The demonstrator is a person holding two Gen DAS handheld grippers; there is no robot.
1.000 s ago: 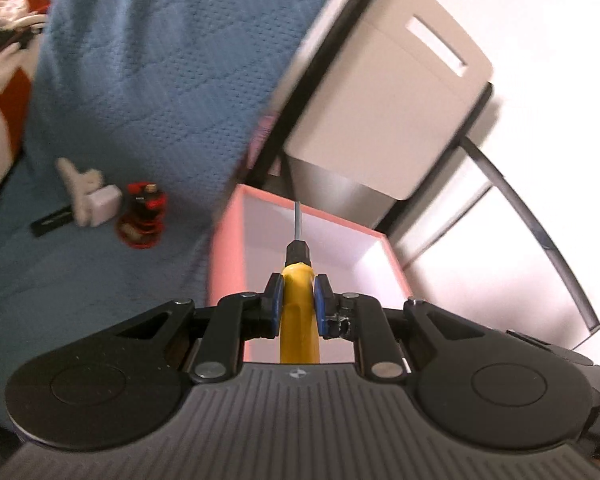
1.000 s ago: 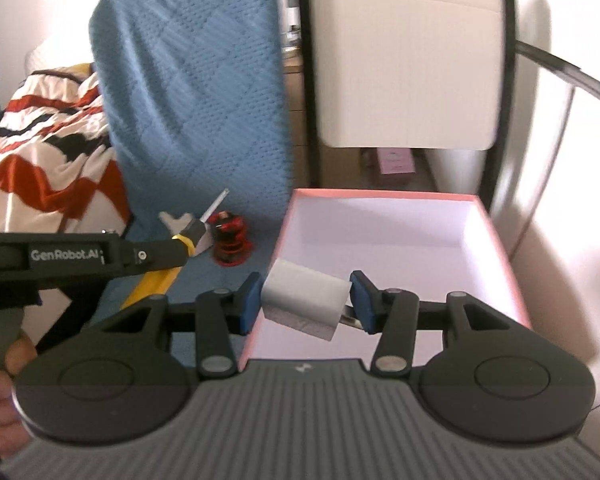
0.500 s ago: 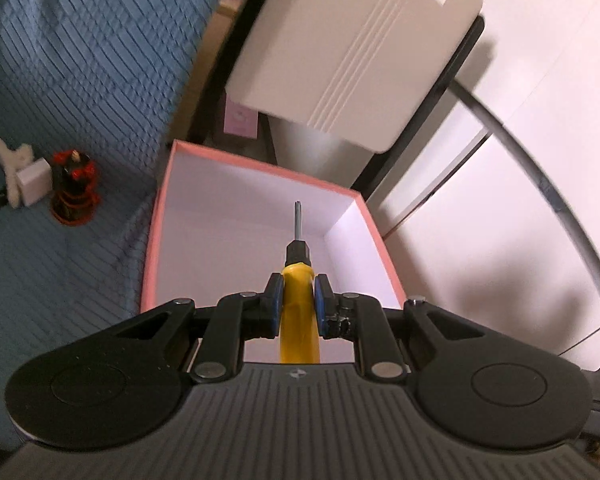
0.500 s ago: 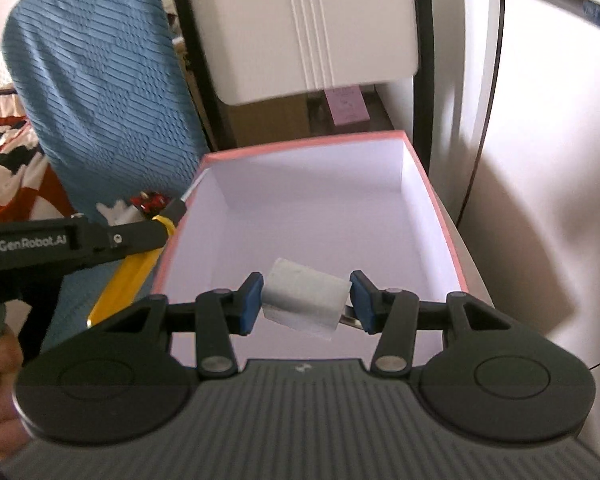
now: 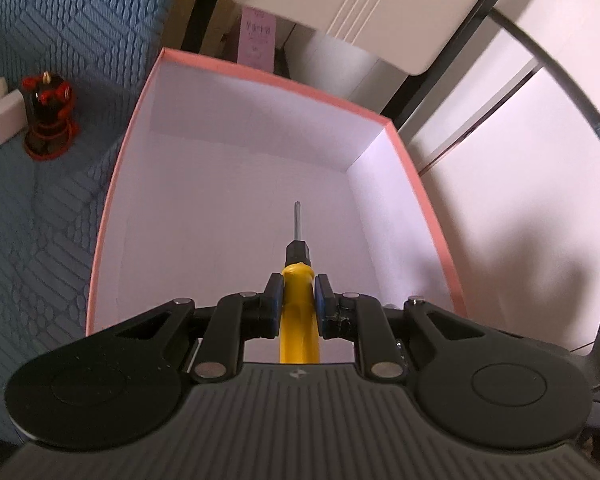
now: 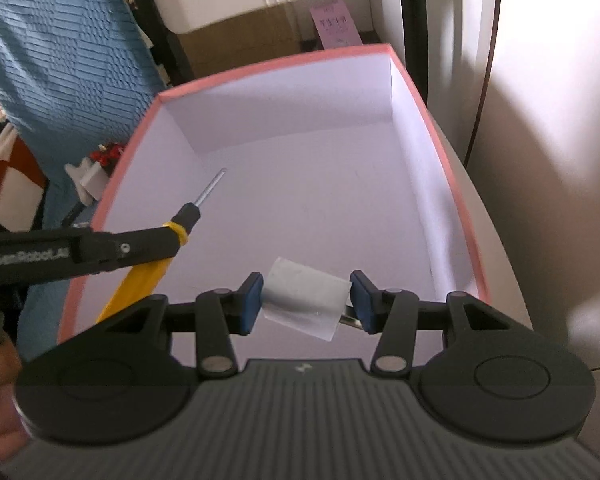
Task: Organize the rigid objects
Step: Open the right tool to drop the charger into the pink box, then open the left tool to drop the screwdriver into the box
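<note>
My left gripper is shut on a yellow-handled screwdriver whose steel tip points down into a pink-rimmed box with a white inside. My right gripper is shut on a white block, a metal prong showing at its right side, held over the near end of the same box. In the right wrist view the left gripper and the screwdriver reach in over the box's left wall. The box floor holds nothing.
On the blue quilted cover left of the box stand a red and black figure and a white charger block. A white chair back rises behind the box. A white cabinet stands on the right.
Both grippers have dropped toward the box and tipped further downward, so the box now fills each view. The screwdriver tip has come in over the box's left wall. Both grips are unchanged.
</note>
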